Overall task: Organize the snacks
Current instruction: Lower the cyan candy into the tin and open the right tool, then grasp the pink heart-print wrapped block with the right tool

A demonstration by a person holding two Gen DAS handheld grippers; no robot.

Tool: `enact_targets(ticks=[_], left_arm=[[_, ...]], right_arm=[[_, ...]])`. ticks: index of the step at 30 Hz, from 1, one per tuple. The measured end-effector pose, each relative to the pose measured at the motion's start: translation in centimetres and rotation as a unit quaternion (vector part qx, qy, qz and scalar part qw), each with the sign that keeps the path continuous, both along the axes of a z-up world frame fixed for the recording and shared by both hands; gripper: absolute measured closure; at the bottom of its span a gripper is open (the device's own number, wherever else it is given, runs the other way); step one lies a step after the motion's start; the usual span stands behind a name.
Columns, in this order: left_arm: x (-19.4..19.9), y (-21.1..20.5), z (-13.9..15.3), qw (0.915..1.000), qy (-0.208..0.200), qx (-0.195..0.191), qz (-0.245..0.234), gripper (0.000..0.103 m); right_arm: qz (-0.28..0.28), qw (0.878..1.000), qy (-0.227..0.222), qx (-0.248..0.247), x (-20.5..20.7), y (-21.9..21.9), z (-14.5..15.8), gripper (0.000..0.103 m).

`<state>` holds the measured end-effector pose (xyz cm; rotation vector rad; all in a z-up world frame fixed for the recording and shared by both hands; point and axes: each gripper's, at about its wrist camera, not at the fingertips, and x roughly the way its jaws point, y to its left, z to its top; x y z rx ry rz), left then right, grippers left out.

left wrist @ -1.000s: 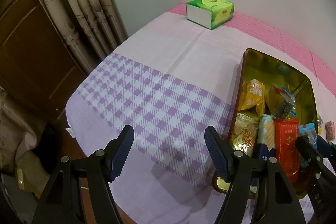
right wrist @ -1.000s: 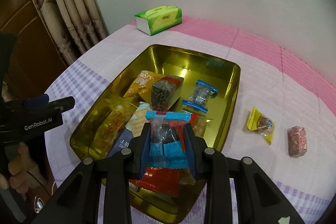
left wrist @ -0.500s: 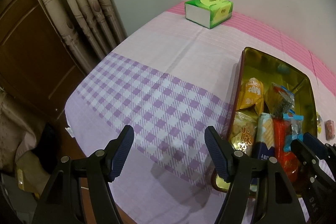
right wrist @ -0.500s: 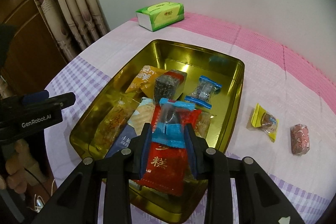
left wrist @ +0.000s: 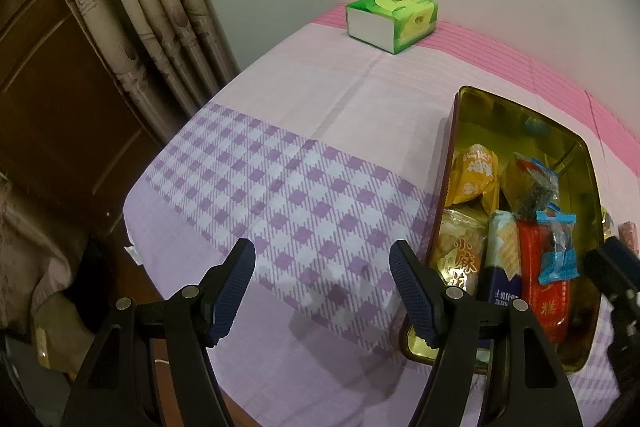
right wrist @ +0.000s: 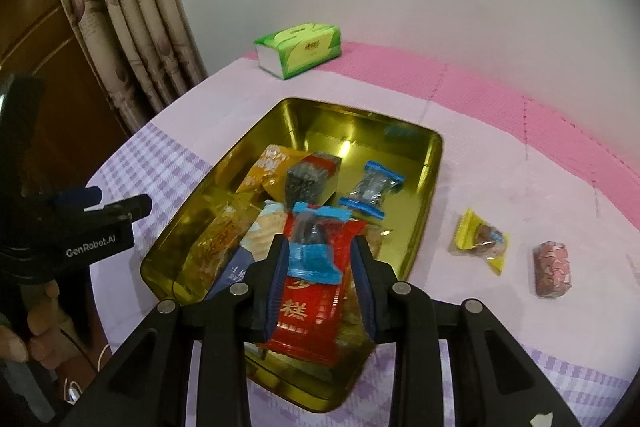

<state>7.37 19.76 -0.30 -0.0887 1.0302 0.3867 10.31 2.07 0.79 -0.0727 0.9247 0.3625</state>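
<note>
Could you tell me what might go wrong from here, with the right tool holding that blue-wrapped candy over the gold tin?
1. The right tool pinches only the blue-wrapped candy by its crinkly wrapper; it might slip early.
2. The gold tin is crowded at its near end; the candy would land on the red packet and could slide.
3. The yellow candy and pink candy lie outside the tin on the cloth and may be overlooked.
</note>
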Motion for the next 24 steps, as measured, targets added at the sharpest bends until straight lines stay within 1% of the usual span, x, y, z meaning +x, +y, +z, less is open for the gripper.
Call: enact_targets(ticks=[6,10,18,23,24], left_arm=[[0.0,-0.2,0.0,1.0,0.002,0.006,-0.007,0.033],[0.1,-0.3,-0.1,0.9999,0.004,0.009,-0.013,0.033],[0.2,-0.9,-0.2,0.9993,0.008,0.018,-0.031,0.033],[0.2,-1.5,-0.2,0.9989,0.008,0.014,-0.043,0.033],[0.2,-1.6,-0.1,0.9988,0.006,0.016,-0.045,0.033]], right_arm=[[-0.029,0.999,-0.015,-0.002,-0.1,-3.0,0.9,0.073],[-0.06,0.998,-0.019,-0.015,-0.1,-6.6,0.8,0.072],[-0.141,0.989,-0.004,-0.035,0.4,-15.4,-1.1,0.072],[-0.157,0.987,0.007,-0.039,1.1,-18.0,-2.6,0.072],[-0.157,0.987,0.009,-0.038,1.3,-18.2,-3.0,0.07]])
